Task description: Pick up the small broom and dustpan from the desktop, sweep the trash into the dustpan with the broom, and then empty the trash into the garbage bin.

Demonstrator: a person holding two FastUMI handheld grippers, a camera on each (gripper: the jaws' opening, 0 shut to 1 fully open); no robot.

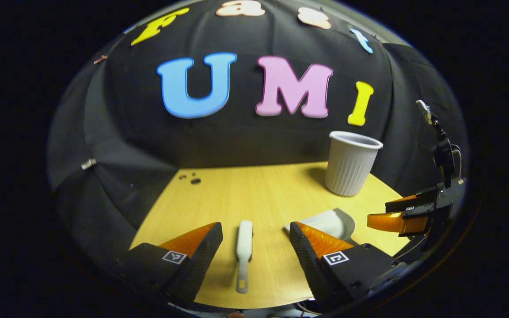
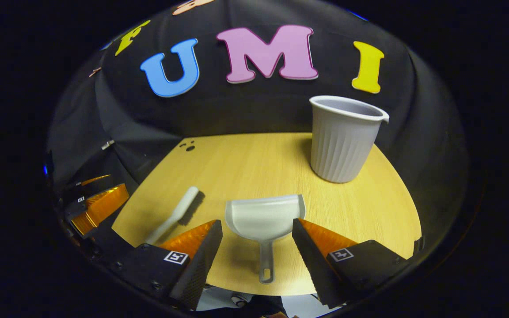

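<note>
**Two grippers poised over broom and dustpan**

While both tools lie flat on the wooden desk [image 2: 254, 163], each gripper hangs above one of them with its fingers wide apart and touching nothing.

Seen in the left gripper view, the left gripper [image 1: 256, 240] frames the broom [image 1: 244, 251], which lies in the gap between the fingers with its handle pointing toward the near edge and its brush end pointing far. Just right of it sits the dustpan [image 1: 332, 221], partly hidden behind the right finger. Farther right, near the desk's edge, the right gripper [image 1: 396, 214] is visible.

Seen in the right gripper view, the right gripper [image 2: 256, 240] straddles the dustpan [image 2: 263, 218], whose scoop opens toward the far side and whose handle points near. The broom [image 2: 179, 212] lies to its left, angled. The left gripper [image 2: 97, 201] shows at the far left.

A ribbed bin [image 2: 343, 139] stands upright at the far right of the desk, well apart from both tools. Small dark specks of trash [image 2: 188, 146] lie at the far left corner.
</note>
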